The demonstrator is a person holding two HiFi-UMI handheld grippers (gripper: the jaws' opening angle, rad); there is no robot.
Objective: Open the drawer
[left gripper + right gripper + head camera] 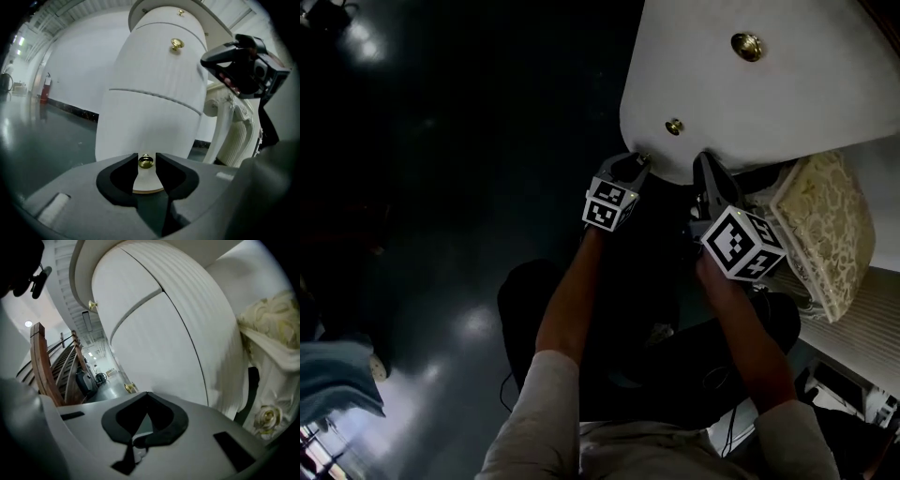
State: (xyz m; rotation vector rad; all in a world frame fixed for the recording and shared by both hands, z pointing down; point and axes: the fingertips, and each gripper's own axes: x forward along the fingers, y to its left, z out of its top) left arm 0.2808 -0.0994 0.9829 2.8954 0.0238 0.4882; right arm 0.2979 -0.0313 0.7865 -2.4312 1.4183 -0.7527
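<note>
Dark, glossy floor (441, 187) fills the left of the head view, and a white rounded cabinet (769, 103) fills the upper right.

Low in the centre of the left gripper view, my left gripper (146, 155) has its two dark jaws clenched on a small brass knob (146, 161), one pad against each side. That knob belongs to the drawer (140, 136) I mean to open. It is the lowest one, a curved, ribbed white front filling the middle of that view below a thin seam. A second knob (176, 44) shines above it, near the top centre.

My right gripper (146, 397) has its jaws pressed together with nothing between them. It hangs just beside the cabinet's curved side, and the same brass knob sits at the left of its tips.

In the head view both grippers sit at the frame's centre, at the cabinet's lower edge. Pale carved furniture (825, 225) shows at the right.

I judge the knob to be hard, polished and slippery, and small enough to slip from a loose grip. The best hold is behind its head, on the narrow stem. The drawer front looks stiff and solid, likely moderate in weight, so it should want a straight, steady pull.
</note>
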